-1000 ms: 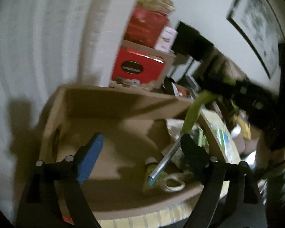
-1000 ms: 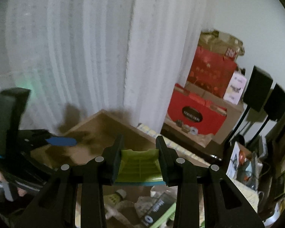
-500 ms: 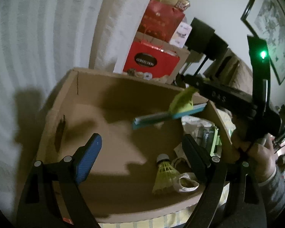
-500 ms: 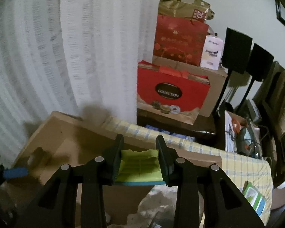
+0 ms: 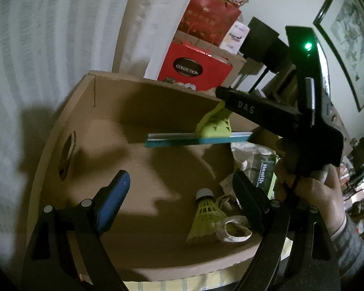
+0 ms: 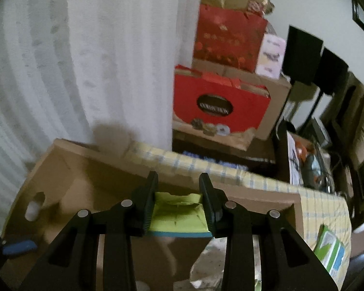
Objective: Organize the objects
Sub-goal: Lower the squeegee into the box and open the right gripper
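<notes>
My right claw (image 6: 177, 208) is clamped on the green handle of the squeegee (image 5: 198, 137), whose blue-edged blade lies crosswise to the claw's fingers and hangs over the open cardboard box (image 5: 114, 111), above its bare floor. My left claw (image 5: 182, 198) stands wide and holds nothing, low at the near wall of the box, with the yellow shuttlecock (image 5: 206, 215) just inside its right finger. I judge the right claw nearer for the drop: the bare floor lies straight below the blade.
</notes>
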`<state>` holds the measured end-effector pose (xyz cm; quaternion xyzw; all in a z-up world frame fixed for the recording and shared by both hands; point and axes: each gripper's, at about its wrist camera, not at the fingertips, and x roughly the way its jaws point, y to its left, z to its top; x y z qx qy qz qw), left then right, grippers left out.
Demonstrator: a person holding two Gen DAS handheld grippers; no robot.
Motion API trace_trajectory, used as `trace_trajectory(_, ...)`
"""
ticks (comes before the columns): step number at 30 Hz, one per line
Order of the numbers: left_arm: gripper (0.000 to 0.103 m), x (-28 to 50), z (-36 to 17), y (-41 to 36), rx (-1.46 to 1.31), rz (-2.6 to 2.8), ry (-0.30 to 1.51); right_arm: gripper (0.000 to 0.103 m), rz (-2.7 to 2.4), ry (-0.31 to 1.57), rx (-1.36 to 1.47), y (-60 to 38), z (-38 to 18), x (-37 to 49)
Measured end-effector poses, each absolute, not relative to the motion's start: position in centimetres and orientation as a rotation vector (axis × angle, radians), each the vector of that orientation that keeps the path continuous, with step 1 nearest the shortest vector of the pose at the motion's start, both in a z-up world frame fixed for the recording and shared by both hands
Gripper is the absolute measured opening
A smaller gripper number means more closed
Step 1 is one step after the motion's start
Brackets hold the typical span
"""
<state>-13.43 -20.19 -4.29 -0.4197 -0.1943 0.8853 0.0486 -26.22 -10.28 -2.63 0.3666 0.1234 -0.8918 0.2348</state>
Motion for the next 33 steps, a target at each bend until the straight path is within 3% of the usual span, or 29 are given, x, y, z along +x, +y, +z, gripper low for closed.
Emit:
trace_trajectory(11, 0.085, -13.0, -4.0, -20.5, -1.283, 2.699, -0.615, 0.043, -2.336, 0.376, 1.055, -9.5, -2.8, -23.8)
trace_trajectory(22, 0.085, -11.5, -3.9, -21.4, -1.277, 2.728, -0.678, 0.044, -2.229, 0.445, 1.053, -7.2, -3.9, -18.5)
trace_trajectory(27, 0.091, -11.0, -3.2, -20.2, -1.279, 2.714, -0.657, 0.056, -2.263, 0.363, 1.028, -4.1, -1.8, -17.6)
trace_trajectory(33, 0.091, -10.6, -2.3, -18.5, -1.269, 2.697, -0.630, 0.058, -2.339, 0.307, 1.036, 0.3, -0.2, -17.3)
